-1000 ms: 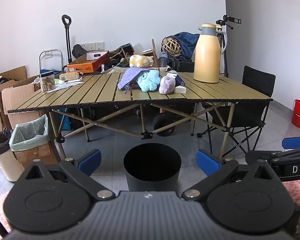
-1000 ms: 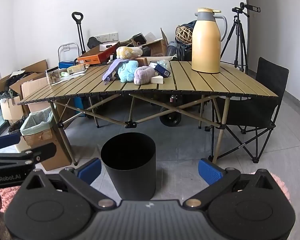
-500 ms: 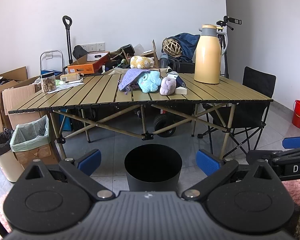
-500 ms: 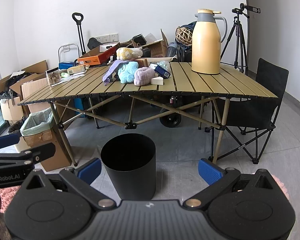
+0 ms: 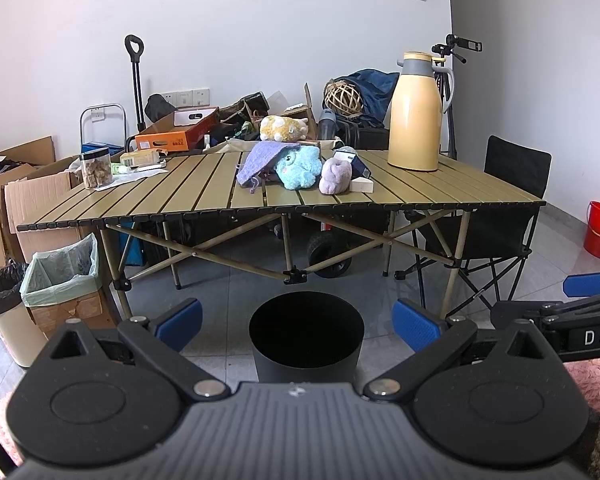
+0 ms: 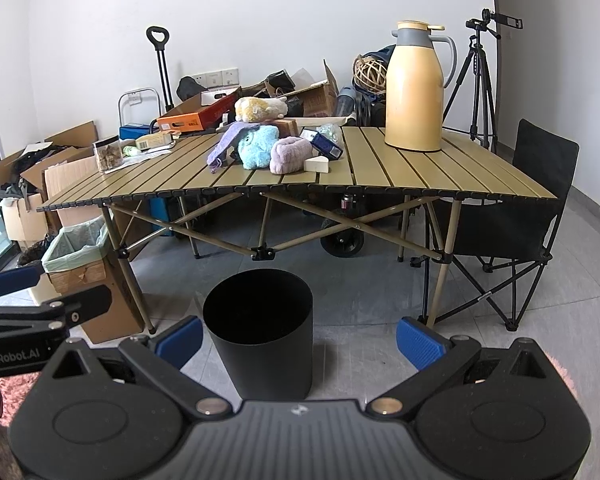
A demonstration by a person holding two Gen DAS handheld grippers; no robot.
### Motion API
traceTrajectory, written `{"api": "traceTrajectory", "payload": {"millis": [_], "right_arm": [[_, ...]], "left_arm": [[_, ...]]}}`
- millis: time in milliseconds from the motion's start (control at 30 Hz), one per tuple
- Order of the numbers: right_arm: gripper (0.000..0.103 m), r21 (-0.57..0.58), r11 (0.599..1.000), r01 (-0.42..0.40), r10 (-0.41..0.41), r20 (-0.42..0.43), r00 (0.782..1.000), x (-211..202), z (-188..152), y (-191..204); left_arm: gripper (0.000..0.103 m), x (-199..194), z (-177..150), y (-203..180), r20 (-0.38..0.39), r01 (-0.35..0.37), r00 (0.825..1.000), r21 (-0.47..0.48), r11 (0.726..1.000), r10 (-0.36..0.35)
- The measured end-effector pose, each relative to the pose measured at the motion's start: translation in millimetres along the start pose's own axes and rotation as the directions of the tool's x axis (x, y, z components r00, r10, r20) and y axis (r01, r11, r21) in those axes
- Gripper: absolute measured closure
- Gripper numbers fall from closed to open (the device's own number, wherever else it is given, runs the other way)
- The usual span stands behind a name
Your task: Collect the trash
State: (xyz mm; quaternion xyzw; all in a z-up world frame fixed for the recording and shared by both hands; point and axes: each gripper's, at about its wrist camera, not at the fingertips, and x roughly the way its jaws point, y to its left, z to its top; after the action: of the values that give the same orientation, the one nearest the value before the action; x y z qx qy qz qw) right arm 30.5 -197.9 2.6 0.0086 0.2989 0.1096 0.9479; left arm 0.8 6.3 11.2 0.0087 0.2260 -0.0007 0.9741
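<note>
Trash to be collected is most plausibly the small white wedge-shaped scrap (image 6: 317, 164) lying near the front edge of the table (image 6: 400, 184), just beside the lilac plush (image 6: 288, 155); which items count as trash cannot be told for certain. Nearest, both grippers are seen spread wide and empty: the left gripper (image 5: 298, 320) and the right gripper (image 6: 299, 334), each framing the black bin (image 6: 259, 326) standing on the floor in front of the table. The scrap is judged light and fairly stiff, best pinched across its flat sides. Farther back, a yellow thermos (image 6: 414, 86) stands toward the table's right rear corner. Compared with a second ago, the table is seen slightly nearer; nothing on it has been shifted.
</note>
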Motion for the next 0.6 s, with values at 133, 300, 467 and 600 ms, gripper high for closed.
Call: {"api": "traceTrajectory", "payload": {"millis": [133,300,467,600], "right_arm": [[0.0,-0.001,1.0,0.0,0.0,0.001,1.0,0.0,0.1,0.0],[0.0,-0.001,1.0,0.0,0.0,0.002,1.0,1.0,-1.3,-1.0],[0.0,0.001,1.0,0.001,-0.001,0.001,1.0,0.1,4.0,0.6],[0.0,0.0,1.0,0.0,0.0,0.0,1.0,-0.1,0.2,0.9]], "left_arm": [[0.0,-1.2,3.1,0.2,0.005,-0.003,1.0,0.0,1.0,0.003],[0.0,-1.9,5.4,0.6,0.006,-0.002,1.0,0.001,1.0,0.002],[0.0,-2.0,3.2,-0.1,0.007,-0.002,1.0,0.0,1.0,0.002],[0.0,-0.5,4.5,-1.0,0.009,-0.003,1.0,0.002,1.0,0.003]]}}
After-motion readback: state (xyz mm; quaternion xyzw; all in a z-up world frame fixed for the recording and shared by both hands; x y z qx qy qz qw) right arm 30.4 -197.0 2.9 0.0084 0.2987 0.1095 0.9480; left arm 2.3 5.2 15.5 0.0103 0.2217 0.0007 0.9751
